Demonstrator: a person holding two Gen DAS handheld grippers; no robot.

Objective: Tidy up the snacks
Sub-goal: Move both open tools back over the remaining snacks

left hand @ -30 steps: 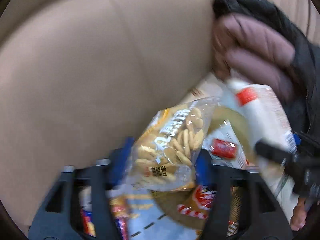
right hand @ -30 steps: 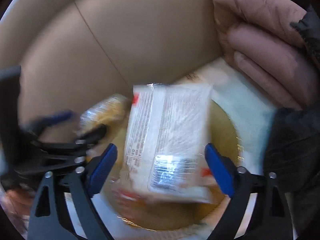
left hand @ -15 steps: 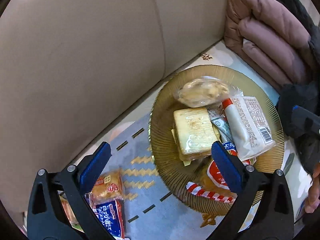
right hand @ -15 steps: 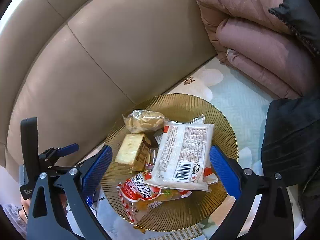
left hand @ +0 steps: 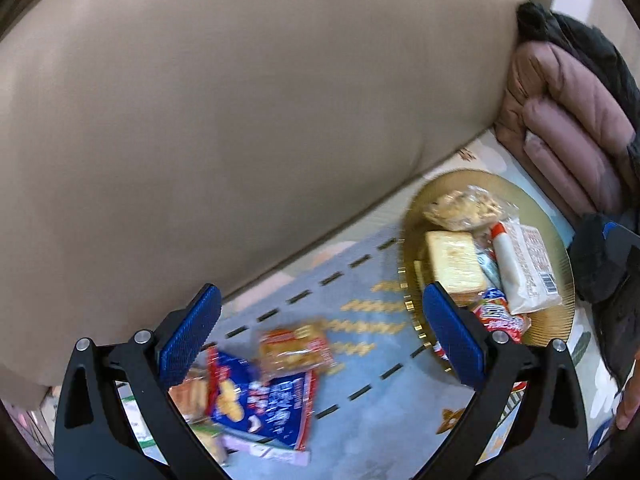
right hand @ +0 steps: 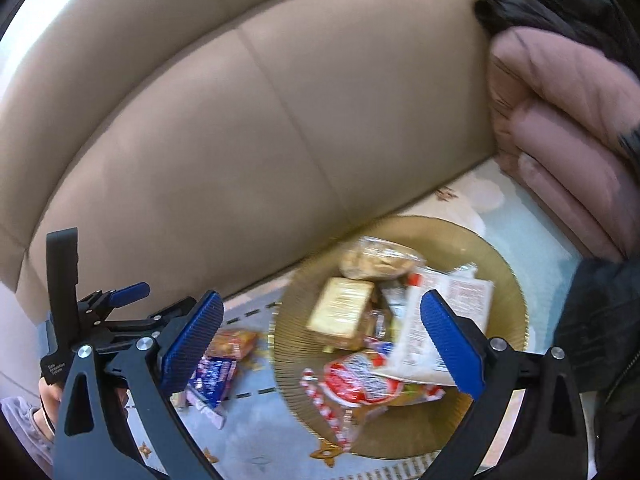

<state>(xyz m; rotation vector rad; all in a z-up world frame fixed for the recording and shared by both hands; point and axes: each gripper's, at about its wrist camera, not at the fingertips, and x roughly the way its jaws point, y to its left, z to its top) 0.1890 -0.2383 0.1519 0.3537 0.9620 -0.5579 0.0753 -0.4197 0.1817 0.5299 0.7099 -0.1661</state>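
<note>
snacks (right hand: 360,312) fill gold plate (right hand: 504,280) on sofa seat, a few packets left to gather

several packets lie heaped on the plate; a blue packet (left hand: 264,404) and an orange packet (left hand: 294,346) sit beside it on the patterned mat (left hand: 360,432). left gripper (left hand: 318,344) hangs above those strays, right gripper (right hand: 320,344) above the plate, both spread wide and empty.

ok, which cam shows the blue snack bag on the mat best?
Left wrist. The blue snack bag lies large between the open left tool fingers, most of its printed face visible, though blurred. In the right wrist view it is smaller, partly hidden behind a finger of the right tool.
</note>
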